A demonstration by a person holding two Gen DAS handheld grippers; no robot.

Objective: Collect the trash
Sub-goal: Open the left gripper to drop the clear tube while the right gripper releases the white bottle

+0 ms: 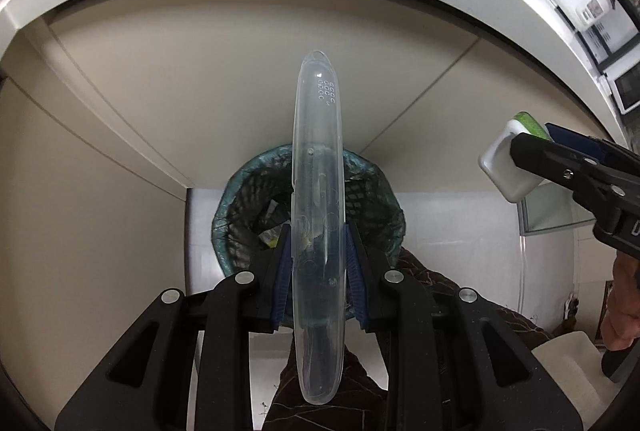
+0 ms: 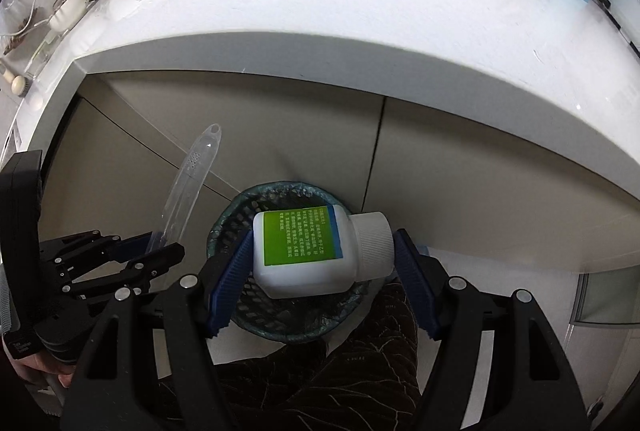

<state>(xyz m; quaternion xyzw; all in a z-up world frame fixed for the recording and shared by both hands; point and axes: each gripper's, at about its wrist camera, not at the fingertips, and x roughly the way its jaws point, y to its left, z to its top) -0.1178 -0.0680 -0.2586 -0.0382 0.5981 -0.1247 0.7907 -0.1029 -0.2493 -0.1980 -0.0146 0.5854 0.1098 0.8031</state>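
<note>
— Where did the left wrist camera look?
— Steeply down along its fingers, close above the bin (image 1: 308, 215).
— And the right?
— Likewise, just beside it; both shared the bin (image 2: 288, 267) and the far counter edge (image 2: 320, 59).

Clear glossy plastic case (image 1: 318, 191), matt white plastic bottle (image 2: 308, 251), smooth glossy countertop (image 2: 360, 11).

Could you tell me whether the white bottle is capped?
Capped: the ribbed white cap sits on the white bottle, held sideways in the right gripper.
</note>
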